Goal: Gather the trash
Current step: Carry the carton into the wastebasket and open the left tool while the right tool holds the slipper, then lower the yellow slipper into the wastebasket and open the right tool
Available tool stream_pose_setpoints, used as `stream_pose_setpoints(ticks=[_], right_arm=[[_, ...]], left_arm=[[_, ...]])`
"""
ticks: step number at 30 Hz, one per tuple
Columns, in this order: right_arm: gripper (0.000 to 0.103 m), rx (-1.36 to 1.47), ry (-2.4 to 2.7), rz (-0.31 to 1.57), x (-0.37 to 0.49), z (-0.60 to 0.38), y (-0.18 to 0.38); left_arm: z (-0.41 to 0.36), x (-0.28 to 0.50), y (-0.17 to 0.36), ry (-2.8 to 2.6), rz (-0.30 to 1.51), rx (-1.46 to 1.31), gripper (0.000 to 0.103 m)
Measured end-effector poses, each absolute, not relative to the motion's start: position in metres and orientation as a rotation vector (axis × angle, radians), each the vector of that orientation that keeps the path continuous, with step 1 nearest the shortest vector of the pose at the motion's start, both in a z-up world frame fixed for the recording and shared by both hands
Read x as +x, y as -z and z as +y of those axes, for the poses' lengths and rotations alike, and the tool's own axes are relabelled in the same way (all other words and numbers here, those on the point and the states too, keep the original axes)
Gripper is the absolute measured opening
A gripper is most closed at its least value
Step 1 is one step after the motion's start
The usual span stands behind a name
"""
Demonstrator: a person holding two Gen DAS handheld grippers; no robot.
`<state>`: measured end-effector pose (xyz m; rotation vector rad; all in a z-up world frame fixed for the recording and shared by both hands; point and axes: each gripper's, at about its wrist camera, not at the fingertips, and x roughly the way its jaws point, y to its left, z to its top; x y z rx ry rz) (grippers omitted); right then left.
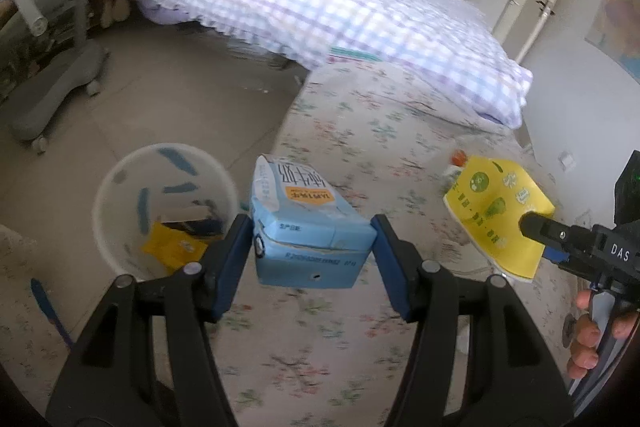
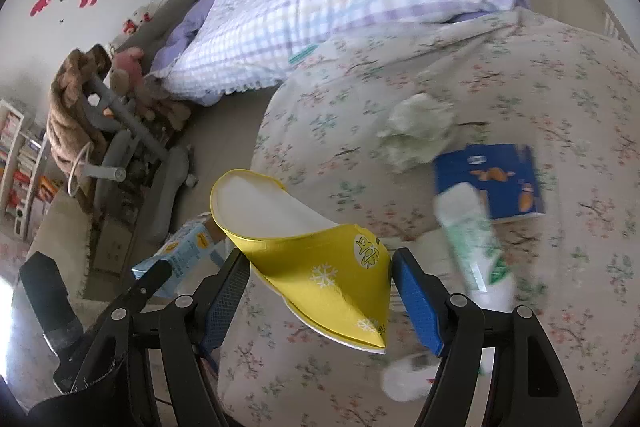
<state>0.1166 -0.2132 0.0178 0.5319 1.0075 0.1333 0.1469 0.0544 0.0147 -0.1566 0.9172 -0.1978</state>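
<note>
Left claw [image 1: 312,251] clamping milk carton [image 1: 308,227] beside bin rim [image 1: 120,167]; right claw [image 2: 320,291] clamping yellow cup [image 2: 320,267].

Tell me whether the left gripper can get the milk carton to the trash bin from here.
Probably yes. The left gripper is shut on the milk carton, and the trash bin stands open on the floor beside the bed, with nothing between them.

Left gripper [image 1: 314,247] clamping blue milk carton [image 1: 308,227], white bin [image 1: 160,211] beside flowered bed [image 1: 380,131]
</note>
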Motion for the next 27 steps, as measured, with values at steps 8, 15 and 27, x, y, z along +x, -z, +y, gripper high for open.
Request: stream_pose_setpoints(ticks=[8, 15, 27], right_arm=[[0.075, 0.497, -0.169, 1.033, 0.137, -0.17, -0.011], [0.075, 0.472, -0.2, 1.057, 0.155, -0.136, -0.001], [0.075, 0.433, -0.228, 1.079, 0.172, -0.091, 0.01]], left_arm=[[0.109, 0.16, -0.003, 0.11, 0.939, -0.217, 0.062], [0.141, 0.168, 0.012, 0.035, 0.974, -0.247, 0.062], [0.169, 0.172, 0.021, -0.127, 0.961, -0.184, 0.091]])
